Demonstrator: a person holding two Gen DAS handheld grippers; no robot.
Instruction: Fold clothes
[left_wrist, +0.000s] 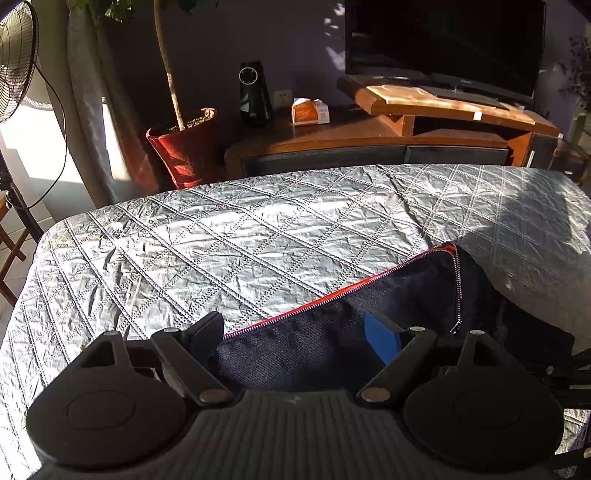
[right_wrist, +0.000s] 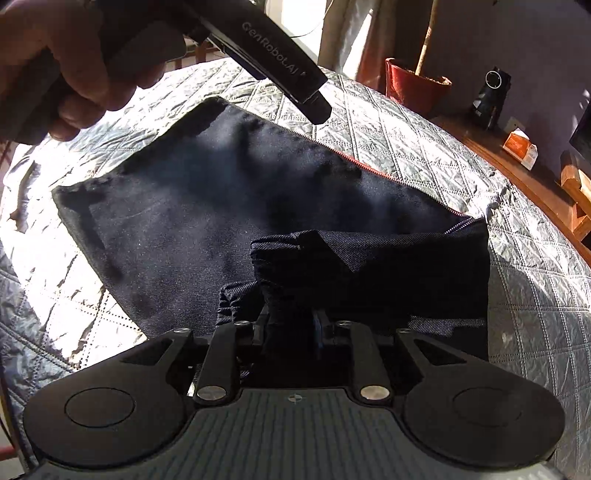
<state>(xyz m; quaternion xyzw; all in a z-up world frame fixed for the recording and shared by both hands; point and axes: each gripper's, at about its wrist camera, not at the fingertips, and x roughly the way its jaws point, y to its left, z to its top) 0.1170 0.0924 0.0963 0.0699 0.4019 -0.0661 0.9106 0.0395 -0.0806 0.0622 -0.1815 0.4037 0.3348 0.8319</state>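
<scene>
Left claw (left_wrist: 299, 332) is spread wide, one black finger (left_wrist: 207, 328) over the quilt, the other with a blue pad (left_wrist: 382, 338) over the dark fabric. Nothing between them. Dark denim garment (left_wrist: 332, 332) lies flat on the grey quilted bed cover (left_wrist: 221, 240), its red-taped zipper (left_wrist: 332, 291) running diagonally up to a corner, where a metal-toothed zipper edge turns back down. Sunlight falls across the quilt. Behind the bed: red plant pot (left_wrist: 181, 147), wooden TV stand (left_wrist: 406, 129), dark TV (left_wrist: 443, 44), black speaker-like device (left_wrist: 255, 92), orange tissue pack (left_wrist: 310, 110), standing fan (left_wrist: 14, 59) far left.
</scene>
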